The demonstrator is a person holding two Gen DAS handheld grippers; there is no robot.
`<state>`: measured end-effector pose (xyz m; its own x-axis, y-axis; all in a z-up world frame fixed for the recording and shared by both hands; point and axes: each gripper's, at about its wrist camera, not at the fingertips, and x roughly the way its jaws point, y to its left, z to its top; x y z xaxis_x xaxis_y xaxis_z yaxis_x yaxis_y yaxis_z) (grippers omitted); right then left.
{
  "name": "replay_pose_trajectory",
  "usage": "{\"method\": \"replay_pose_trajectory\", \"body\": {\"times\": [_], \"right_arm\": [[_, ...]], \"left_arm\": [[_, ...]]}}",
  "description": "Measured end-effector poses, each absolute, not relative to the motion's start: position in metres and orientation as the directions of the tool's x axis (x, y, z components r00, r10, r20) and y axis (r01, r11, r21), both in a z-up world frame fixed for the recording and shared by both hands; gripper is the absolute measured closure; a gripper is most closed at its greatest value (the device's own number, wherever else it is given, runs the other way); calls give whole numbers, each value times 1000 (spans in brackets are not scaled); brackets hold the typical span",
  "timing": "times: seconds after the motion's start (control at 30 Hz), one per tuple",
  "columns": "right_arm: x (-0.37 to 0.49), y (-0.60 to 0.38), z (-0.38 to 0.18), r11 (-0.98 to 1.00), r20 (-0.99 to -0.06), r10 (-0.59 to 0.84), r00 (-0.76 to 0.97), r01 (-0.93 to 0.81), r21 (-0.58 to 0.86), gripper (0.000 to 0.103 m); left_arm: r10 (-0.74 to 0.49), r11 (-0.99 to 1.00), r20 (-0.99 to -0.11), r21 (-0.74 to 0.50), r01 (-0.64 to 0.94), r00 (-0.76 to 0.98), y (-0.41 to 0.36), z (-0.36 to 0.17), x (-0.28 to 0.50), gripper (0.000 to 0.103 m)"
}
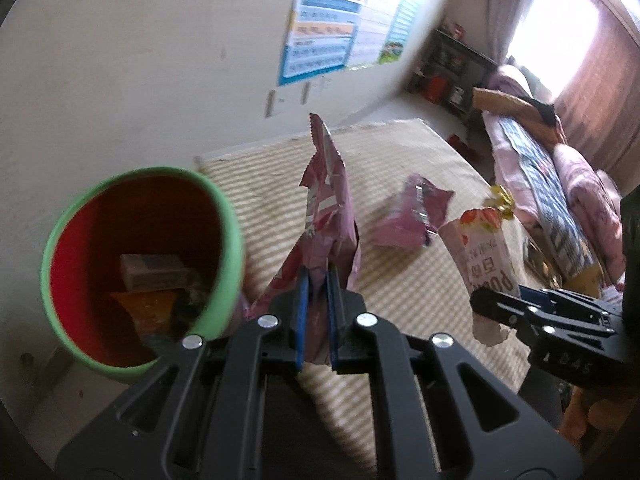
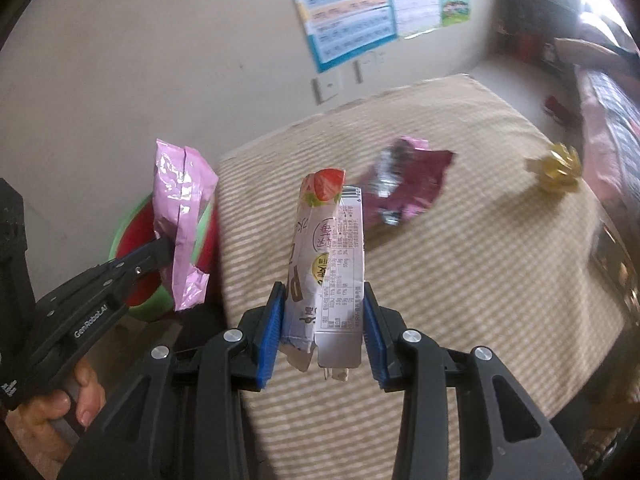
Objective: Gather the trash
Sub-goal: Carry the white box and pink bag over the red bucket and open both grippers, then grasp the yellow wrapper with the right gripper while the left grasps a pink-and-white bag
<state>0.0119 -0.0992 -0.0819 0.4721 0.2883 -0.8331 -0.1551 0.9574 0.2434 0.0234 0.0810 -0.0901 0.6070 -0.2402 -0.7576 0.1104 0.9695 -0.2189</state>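
1. The left gripper (image 1: 318, 280) is closed tight on a crumpled pink wrapper (image 1: 328, 200), which stands up from between its blue pads (image 1: 303, 320).
2. Seen from the right wrist, that same wrapper hangs in front of the bin (image 1: 224, 216), clear of the bed.
3. The bin, green-rimmed and red inside, sits just beside the edge of the mattress (image 1: 400, 152), near the wall; a small box (image 1: 154, 270) and an orange packet (image 1: 146, 308) already lie in it.
4. The right gripper (image 2: 323, 312) is part closed on a strawberry-printed carton (image 2: 328, 256), its blue pads pressing both sides, and the carton stands upright above the striped mattress.
5. A dark pink wrapper (image 2: 404, 188) lies flat on the mattress, beyond the carton.
6. A small gold object (image 2: 554, 168) sits near the far right edge of the mattress; it is too blurred to say whether it is foil or a bow.
7. A person's fingers (image 2: 86, 396) wrap the left gripper's handle at the lower left of the right wrist view.
8. A poster (image 1: 336, 20) hangs on the wall.
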Motion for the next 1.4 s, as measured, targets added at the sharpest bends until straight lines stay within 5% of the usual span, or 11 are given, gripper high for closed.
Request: {"method": "replay_pose_trajectory", "body": {"times": [0.73,0.8,0.87,0.93,1.13,1.4], "right_arm": [[68,81,-75,816,-789,527,316,-448,365,65],[73,83,-72,813,-784,533,318,-450,370,65],[76,82,-69,809,-772,545,326,-445,384,58],[76,75,-65,811,-761,549,345,-441,385,56],[93,2,-78,886,-782,454,427,-308,346,55],[134,-210,-103,965,-829,59,557,181,190,49]], "left_arm": [[-23,953,-772,-210,-220,636,222,-105,17,94],[-14,947,-772,-214,-239,636,227,-105,19,80],[8,937,-755,-223,-269,655,232,-102,16,51],[8,931,-748,-236,-277,663,233,-101,14,51],[-11,953,-764,-203,-225,646,212,-103,14,49],[-65,972,-788,-189,-141,612,166,-110,27,47]]}}
